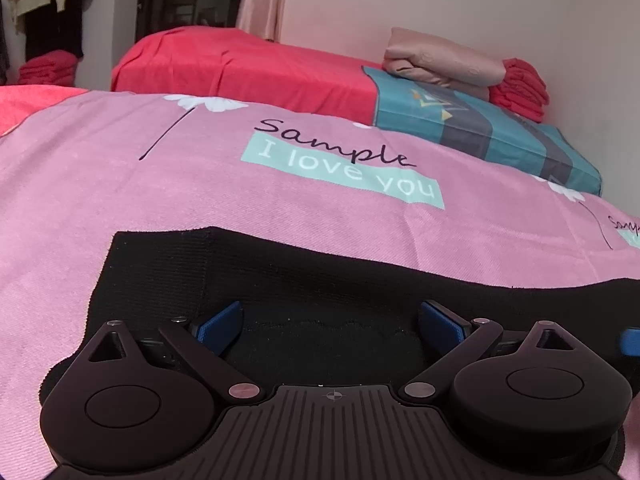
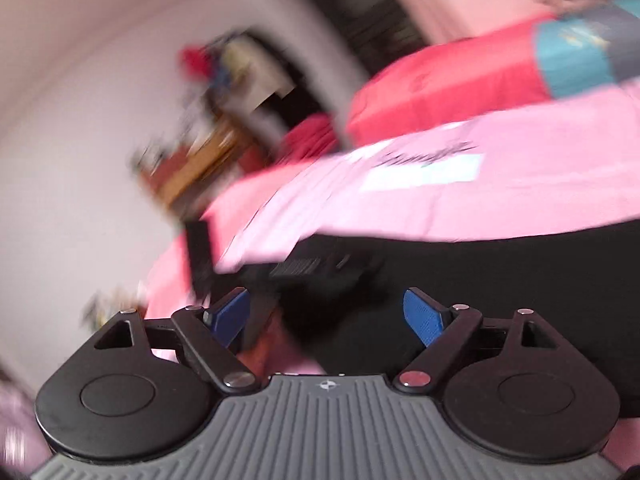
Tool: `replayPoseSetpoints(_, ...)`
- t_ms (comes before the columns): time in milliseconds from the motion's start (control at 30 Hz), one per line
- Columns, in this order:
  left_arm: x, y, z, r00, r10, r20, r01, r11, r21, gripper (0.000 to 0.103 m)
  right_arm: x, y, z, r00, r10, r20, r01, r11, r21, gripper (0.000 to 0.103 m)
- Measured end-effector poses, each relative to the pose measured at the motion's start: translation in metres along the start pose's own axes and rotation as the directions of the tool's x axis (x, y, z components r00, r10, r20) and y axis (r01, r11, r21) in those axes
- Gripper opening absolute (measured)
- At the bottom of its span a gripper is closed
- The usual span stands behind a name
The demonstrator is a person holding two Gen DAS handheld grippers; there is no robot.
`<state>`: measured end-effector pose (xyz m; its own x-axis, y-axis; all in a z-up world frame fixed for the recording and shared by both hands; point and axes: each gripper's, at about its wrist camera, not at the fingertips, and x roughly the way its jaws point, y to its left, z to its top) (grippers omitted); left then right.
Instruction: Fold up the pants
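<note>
- hovering with our left gripper [image 1: 330, 322] low over the pants [image 1: 280, 276], jaws spread wide, gripping nothing.
- our right gripper [image 2: 326, 314] is likewise released, its view blurred.
- pants lie flat on the pink sheet [image 1: 120, 168], directly under and ahead of the left gripper, long axis running sideways across it; left looks nearer.

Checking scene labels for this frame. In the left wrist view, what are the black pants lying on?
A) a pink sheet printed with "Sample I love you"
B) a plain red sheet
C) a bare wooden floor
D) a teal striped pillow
A: the black pants lie spread on the pink sheet, whose printed words sit just beyond the fabric's far edge.
</note>
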<state>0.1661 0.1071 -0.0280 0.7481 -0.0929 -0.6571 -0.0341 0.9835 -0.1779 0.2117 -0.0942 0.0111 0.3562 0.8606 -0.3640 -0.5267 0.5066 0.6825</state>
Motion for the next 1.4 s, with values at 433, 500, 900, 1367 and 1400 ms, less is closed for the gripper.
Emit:
replayPoseSetpoints(433,0.0,-0.001,0.0,1.0,0.007,-0.001,-0.007,1.0,0.008,0.103,-0.106,-0.141,0.0,0.9,-0.387,0.201,0.288,0.873,0.393,0.026)
replayPoseSetpoints(500,0.0,-0.002,-0.001,1.0,0.011,-0.001,-0.011,1.0,0.012,0.103,-0.142,-0.155,0.001,0.831,-0.494,0.254,0.357,0.825,0.438,0.028)
replayPoseSetpoints(900,0.001,-0.007,-0.003,0.999,0.041,0.0,-0.041,0.998,0.05,0.103,-0.127,-0.115,0.0,0.773,-0.598,0.213,0.556,0.8,0.226,0.068)
replayPoseSetpoints(1367,0.002,-0.008,-0.003,0.999,0.046,0.0,-0.046,0.997,0.056,0.103,-0.189,-0.123,-0.018,0.363,-0.89,0.275,0.815,0.446,0.369,0.068)
replayPoseSetpoints(1400,0.002,-0.009,-0.003,0.999,0.048,0.0,-0.048,0.997,0.058,0.103,-0.181,-0.118,-0.019,0.409,-0.868,0.281,0.804,0.488,0.339,0.072)
